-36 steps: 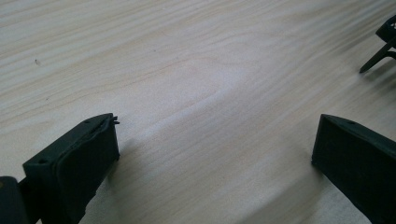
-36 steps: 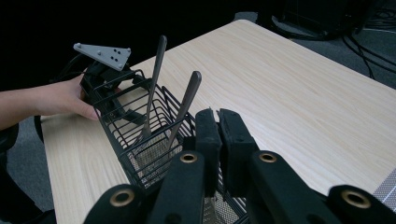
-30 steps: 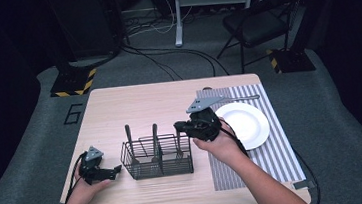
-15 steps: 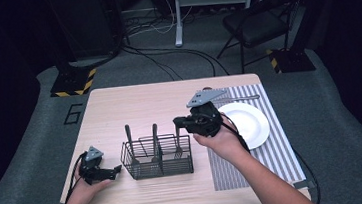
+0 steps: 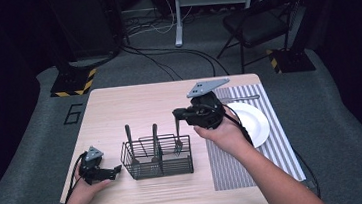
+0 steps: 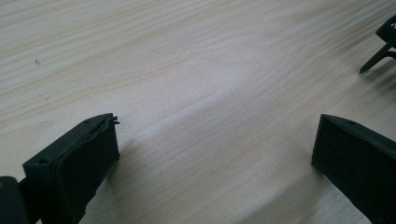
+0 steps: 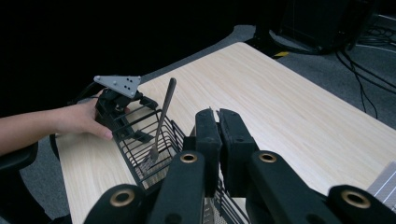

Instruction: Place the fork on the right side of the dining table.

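A black wire cutlery basket (image 5: 157,157) stands on the wooden table (image 5: 134,106); two utensils stand upright in it (image 5: 128,137) (image 5: 154,135). My right gripper (image 5: 179,114) is raised over the basket's right end and shut on the handle of a fork (image 5: 177,135), which hangs tines down at the rim. In the right gripper view my jaws (image 7: 218,122) are pressed together and hide the held fork; another fork (image 7: 161,122) stands in the basket (image 7: 140,140). My left gripper (image 5: 114,171) (image 6: 215,149) rests open on the table left of the basket, nothing between its jaws.
A white plate (image 5: 253,121) lies on a grey striped placemat (image 5: 274,153) at the right, with a utensil (image 5: 241,97) at the mat's far edge. A chair, cables and stands sit on the floor beyond the table.
My right gripper has risen above the basket's right end, drawing the fork upward with it. The left gripper has stayed in place.
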Demonstrator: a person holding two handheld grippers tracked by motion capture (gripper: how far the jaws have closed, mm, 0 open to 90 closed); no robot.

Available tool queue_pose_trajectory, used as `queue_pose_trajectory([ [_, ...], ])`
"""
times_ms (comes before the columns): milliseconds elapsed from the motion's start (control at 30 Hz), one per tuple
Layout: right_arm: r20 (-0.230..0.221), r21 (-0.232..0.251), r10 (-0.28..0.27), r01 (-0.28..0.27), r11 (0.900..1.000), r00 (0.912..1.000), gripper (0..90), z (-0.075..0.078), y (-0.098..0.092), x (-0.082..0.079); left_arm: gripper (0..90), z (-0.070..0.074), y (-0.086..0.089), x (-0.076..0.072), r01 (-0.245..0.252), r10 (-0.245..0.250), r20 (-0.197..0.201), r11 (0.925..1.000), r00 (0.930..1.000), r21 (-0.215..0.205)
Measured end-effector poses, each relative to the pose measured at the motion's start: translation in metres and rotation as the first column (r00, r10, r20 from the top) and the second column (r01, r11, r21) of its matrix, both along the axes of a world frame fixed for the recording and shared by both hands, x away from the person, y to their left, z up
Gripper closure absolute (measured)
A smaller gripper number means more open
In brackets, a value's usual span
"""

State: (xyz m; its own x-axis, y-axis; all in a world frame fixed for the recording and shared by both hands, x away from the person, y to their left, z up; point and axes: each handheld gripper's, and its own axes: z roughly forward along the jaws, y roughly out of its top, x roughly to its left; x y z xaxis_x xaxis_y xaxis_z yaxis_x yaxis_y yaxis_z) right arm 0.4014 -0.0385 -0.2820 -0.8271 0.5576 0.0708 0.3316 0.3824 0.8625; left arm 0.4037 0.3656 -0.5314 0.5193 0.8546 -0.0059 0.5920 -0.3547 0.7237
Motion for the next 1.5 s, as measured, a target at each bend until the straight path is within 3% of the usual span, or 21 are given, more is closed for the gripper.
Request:
queue_pose_trajectory([
  [567, 0.034, 0.003, -0.028, 0.028, 1.0, 0.999, 87.1, 0.038, -0.008, 0.006, 0.2, 0.0, 0.0, 0.0, 0.0, 0.0, 0.0, 1.0, 1.0, 0.0],
  [1133, 0.061, 0.022, -0.129, 0.128, 0.992, 0.9898, 87.1, 0.053, -0.037, 0.017, 0.2, 0.0, 0.0, 0.0, 0.0, 0.0, 0.0, 1.0, 1.0, 0.0],
  [1500, 0.055, 0.022, -0.193, 0.192, 0.981, 0.9797, 87.1, 0.049, -0.057, 0.021, 0.2, 0.0, 0.0, 0.0, 0.0, 0.0, 0.0, 1.0, 1.0, 0.001],
])
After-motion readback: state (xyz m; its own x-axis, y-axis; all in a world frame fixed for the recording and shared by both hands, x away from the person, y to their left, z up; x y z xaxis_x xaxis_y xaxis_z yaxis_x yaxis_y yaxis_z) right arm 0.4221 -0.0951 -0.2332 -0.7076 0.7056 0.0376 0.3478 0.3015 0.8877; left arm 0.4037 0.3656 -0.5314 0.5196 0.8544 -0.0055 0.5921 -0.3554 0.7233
